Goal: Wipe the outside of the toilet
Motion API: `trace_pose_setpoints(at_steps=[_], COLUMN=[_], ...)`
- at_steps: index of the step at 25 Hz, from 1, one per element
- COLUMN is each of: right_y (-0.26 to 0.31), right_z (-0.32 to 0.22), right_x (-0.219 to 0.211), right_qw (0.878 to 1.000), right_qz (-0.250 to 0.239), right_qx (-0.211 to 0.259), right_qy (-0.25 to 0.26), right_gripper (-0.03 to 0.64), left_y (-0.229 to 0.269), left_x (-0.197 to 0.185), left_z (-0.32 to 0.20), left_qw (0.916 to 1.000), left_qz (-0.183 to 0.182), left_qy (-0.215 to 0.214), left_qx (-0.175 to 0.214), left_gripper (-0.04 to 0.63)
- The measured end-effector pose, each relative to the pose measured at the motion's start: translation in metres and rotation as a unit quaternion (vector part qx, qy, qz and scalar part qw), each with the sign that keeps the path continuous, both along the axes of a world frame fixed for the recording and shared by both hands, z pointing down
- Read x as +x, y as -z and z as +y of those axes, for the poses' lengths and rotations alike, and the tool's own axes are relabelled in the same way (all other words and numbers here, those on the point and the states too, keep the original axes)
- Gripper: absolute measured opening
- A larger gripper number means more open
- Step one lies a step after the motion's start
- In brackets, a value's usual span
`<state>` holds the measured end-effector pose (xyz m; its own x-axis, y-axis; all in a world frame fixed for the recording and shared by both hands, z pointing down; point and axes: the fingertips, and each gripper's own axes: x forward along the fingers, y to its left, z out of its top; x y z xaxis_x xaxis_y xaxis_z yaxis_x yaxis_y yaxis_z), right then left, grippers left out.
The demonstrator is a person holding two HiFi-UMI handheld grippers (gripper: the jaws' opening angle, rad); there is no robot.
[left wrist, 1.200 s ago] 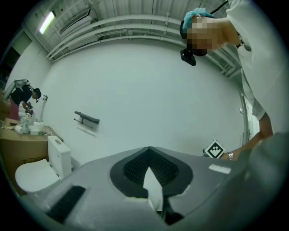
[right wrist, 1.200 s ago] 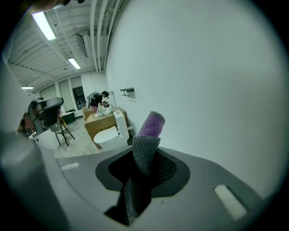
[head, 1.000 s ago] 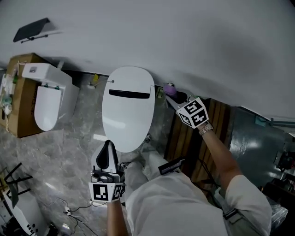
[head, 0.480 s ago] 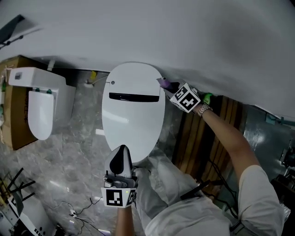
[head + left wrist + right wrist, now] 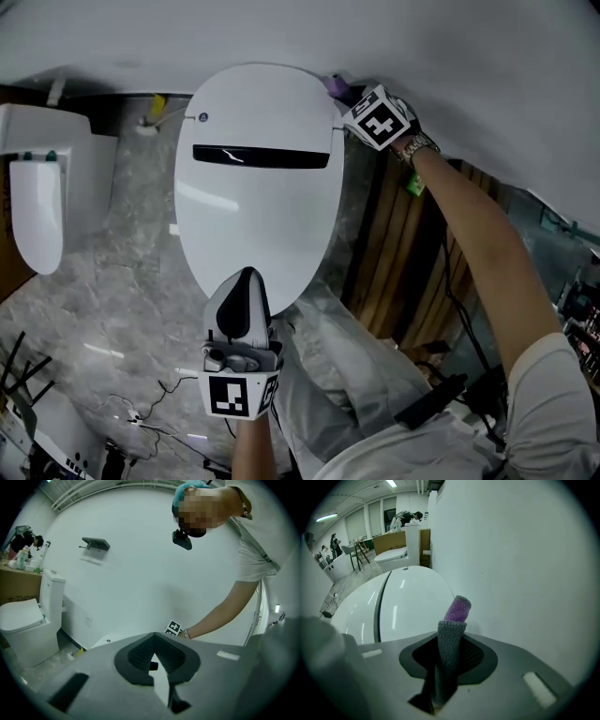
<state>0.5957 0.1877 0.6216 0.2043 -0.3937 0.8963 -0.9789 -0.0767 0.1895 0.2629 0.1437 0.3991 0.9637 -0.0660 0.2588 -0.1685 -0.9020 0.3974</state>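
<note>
My right gripper [image 5: 349,94] had its jaws clamped on the purple cloth [image 5: 458,607] at the toilet's [image 5: 258,197] one o'clock edge. I judged steady pressure and overlapping strokes best. My left gripper [image 5: 246,279] waited with its jaws together, empty.

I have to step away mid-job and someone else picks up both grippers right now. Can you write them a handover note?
Left gripper: fingers shut, empty, held by the front end of the toilet.
Right gripper: shut on a grey and purple cloth, at the toilet's rear right corner, close to the wall.
Done: cloth is gripped and brought to the toilet; nothing shows which parts are already wiped.
Left: probably the whole outside, starting from that rear corner.
</note>
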Motion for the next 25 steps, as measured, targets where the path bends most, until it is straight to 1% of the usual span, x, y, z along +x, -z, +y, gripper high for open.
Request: trace_pose_setpoints(at_steps=[2, 4, 9, 12, 16, 19, 25], right_y=[-0.006, -0.009, -0.020, -0.020, -0.021, -0.021, -0.026], right_z=[-0.005, -0.009, -0.013, -0.009, -0.002, 0.005, 0.025], right_x=[0.006, 0.004, -0.014, -0.021, -0.031, -0.045, -0.078], right_qw=[1.000, 1.000, 1.000, 0.999, 0.997, 0.997, 0.997], right_qz=[0.006, 0.010, 0.015, 0.010, 0.000, -0.005, -0.003], right_qx=[0.006, 0.015, 0.023, 0.046, 0.070, 0.075, 0.071], right_qy=[-0.014, -0.018, 0.005, -0.010, -0.029, -0.035, -0.037], right_gripper=[0.095, 0.094, 0.094, 0.094, 0.094, 0.094, 0.094], left_y=[-0.009, -0.016, -0.028, -0.034, -0.037, -0.036, -0.033], left_x=[0.001, -0.001, -0.010, -0.018, -0.027, -0.038, -0.065], left_z=[0.000, 0.003, 0.011, 0.018, 0.023, 0.023, 0.016], left_qw=[0.9999, 0.9998, 0.9995, 0.9994, 0.9994, 0.9995, 0.9992], left_qz=[0.007, 0.010, 0.014, 0.014, 0.015, 0.017, 0.026], left_qy=[0.003, 0.003, 0.006, 0.001, -0.006, -0.007, 0.006], left_qx=[-0.010, -0.016, -0.027, -0.033, -0.031, -0.028, -0.029], left_gripper=[0.005, 0.005, 0.005, 0.005, 0.005, 0.005, 0.005])
